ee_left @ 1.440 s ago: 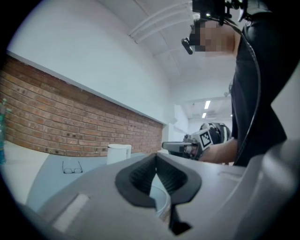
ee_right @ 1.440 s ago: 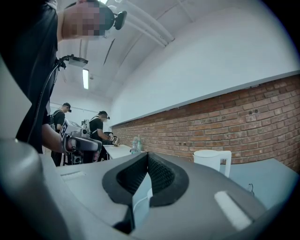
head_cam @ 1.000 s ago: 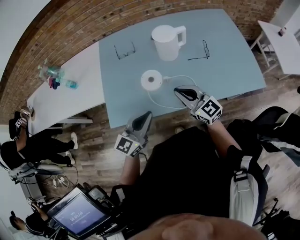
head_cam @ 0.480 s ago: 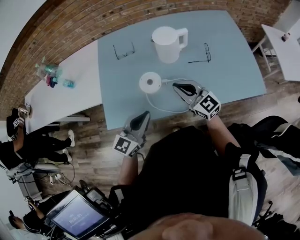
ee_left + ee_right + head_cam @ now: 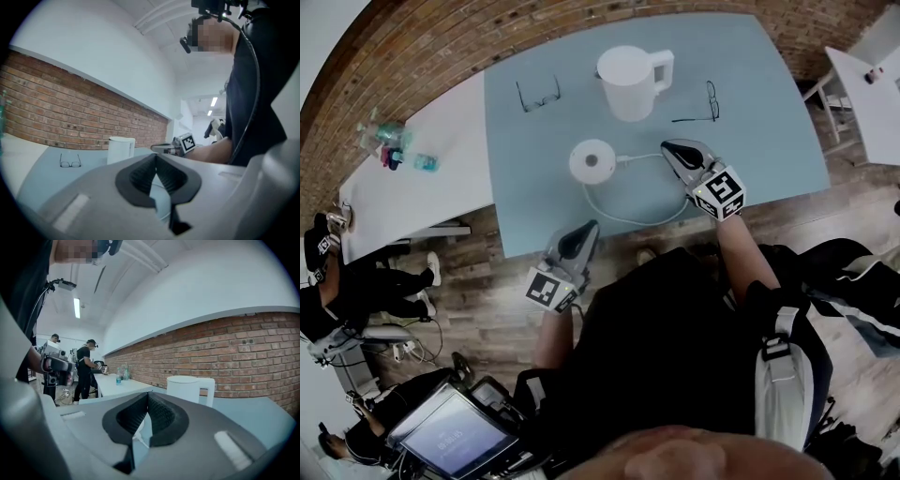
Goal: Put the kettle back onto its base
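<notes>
On the worktop (image 5: 769, 103), the kettle (image 5: 633, 82) is standing beyond the right hand-held gripper (image 5: 671, 150), off its base (image 5: 592, 160), which is lying to that gripper's left. That one and the left hand-held gripper (image 5: 589, 230) are both showing jaws together and empty: grasping, lifting and seating are all remaining.

I see the kettle (image 5: 633, 82) standing on the table (image 5: 769, 122) beyond the jaws of my right gripper (image 5: 670, 148), off its base (image 5: 592, 160), which lies just left of them. The jaws of my left gripper (image 5: 589, 229) hover at the table's near edge.
</notes>
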A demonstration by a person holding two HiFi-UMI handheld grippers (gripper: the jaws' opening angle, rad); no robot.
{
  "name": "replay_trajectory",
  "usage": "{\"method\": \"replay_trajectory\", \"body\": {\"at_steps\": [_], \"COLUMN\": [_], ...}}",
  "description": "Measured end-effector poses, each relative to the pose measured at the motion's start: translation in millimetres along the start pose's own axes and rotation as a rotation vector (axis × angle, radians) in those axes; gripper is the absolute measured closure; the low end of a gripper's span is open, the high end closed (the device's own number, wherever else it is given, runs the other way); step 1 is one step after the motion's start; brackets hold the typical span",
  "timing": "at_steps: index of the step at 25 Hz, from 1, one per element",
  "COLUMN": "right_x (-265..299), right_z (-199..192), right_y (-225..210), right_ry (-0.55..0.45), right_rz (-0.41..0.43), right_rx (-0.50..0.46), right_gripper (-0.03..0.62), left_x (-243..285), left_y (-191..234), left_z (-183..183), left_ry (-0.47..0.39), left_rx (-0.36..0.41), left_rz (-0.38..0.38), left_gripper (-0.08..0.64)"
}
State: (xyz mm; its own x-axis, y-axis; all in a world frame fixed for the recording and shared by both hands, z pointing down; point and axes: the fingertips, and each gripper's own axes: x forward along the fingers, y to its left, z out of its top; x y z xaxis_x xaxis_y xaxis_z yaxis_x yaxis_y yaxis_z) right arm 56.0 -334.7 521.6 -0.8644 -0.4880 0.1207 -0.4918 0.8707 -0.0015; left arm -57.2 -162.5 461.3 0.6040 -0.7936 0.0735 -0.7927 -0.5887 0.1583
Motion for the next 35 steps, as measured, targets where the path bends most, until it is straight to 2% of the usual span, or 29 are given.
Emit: {"method": "replay_trajectory", "body": {"at_steps": [7, 13, 17, 22, 25, 35], "right_x": [16.9, 42.2, 59.3, 73.3, 78.7, 102.1], "right_z": [-21.0, -38.2, -45.6, -53.0, -56.7, -68.9], "right_y": [-41.6, -82.6, -107.6, -137.2, -161.9, -217.7], "right_ry": [0.084, 0.126, 0.149, 0.173, 0.180, 0.233], "right_rz": [-0.068, -0.137, -0.188, -0.252, -0.296, -0.386], "right_rx": [-0.120, -0.145, -0.107, -0.061, -0.029, 0.036], "right_gripper": [0.589, 0.564, 0.493, 0.459, 0.400, 0.394], "left_x": [-3.3, -6.7, -12.1, -11.5, -9.0, -16.6], "left_y": [0.3, 2.8, 5.2, 3.6, 2.0, 1.6], "left_z": [-6.0, -6.6, -7.7, -6.7, -7.6, -9.0], "left_ry": [0.030, 0.038, 0.052, 0.046, 0.049, 0.077], "left_rx": [-0.006, -0.007, -0.014, -0.016, -0.014, -0.003], "left_rz": [0.020, 0.058, 0.071, 0.068, 0.070, 0.107], "left_gripper": [0.558, 0.560, 0.560, 0.558, 0.558, 0.558]}}
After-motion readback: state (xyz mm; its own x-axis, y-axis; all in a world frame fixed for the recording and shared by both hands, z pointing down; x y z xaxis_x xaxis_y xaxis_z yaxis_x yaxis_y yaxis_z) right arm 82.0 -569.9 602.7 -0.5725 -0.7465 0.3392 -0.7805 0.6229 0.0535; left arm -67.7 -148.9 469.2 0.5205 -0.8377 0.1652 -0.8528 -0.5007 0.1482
